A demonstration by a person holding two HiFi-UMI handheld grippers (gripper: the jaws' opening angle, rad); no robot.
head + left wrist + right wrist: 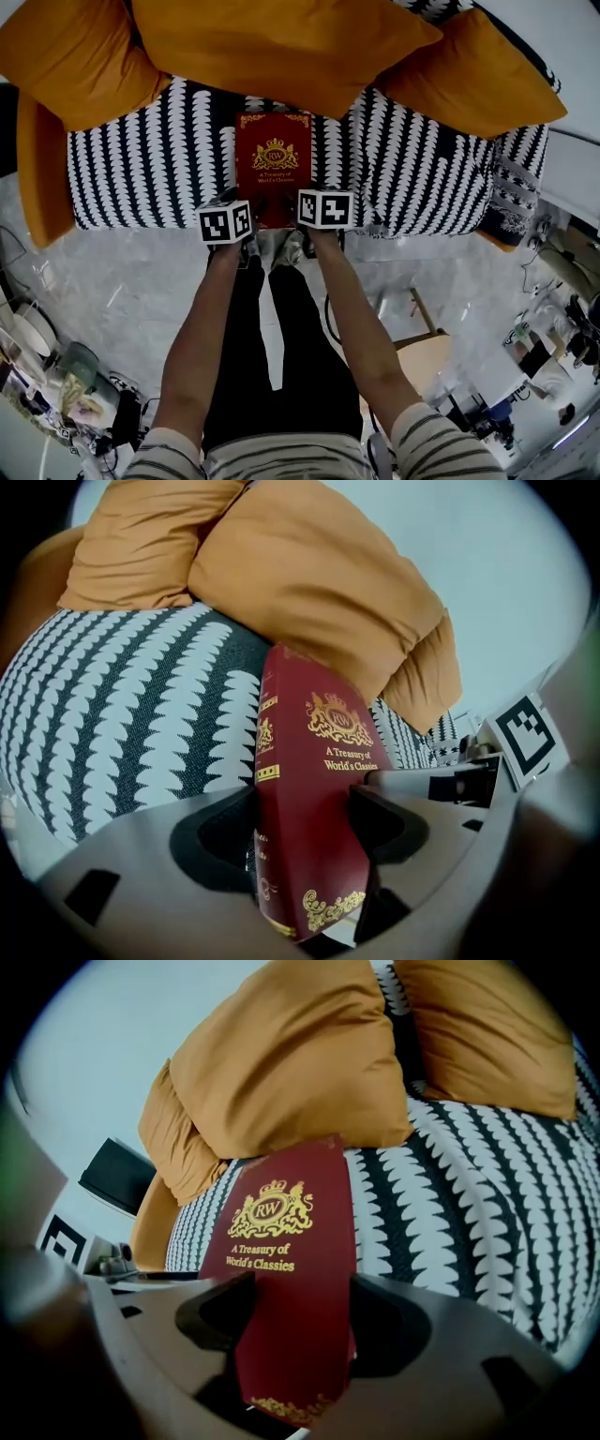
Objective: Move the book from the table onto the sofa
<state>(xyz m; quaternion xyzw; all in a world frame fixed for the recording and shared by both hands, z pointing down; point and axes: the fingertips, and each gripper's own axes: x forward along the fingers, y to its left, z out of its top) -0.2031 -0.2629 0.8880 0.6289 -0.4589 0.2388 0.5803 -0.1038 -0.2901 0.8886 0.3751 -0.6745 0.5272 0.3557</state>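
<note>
While both tools clamp its near end, the book [273,159] is over the middle of the sofa [141,178] seat, with its far end just short of the orange cushions [281,56] at the sofa's back. Your left tool [305,819] has its jaws set wide and pressed onto the book on the spine side. Your right tool [298,1309] pinches the same end just beside it, also spread wide across the book's thickness.

Treat the book as a stiff, thick hardback, probably fairly heavy. It won't bend, but most of its length reaches past your grip toward the sofa's back, so that far end will likely want to droop. The cover looks smooth and may slide on the pads. A two-tool hold at the near corners suits it.

You can't tell whether the underside already rests on the seat, since no view shows the gap. In the head view the marker cubes cover the near edge. No counter is in sight.
</note>
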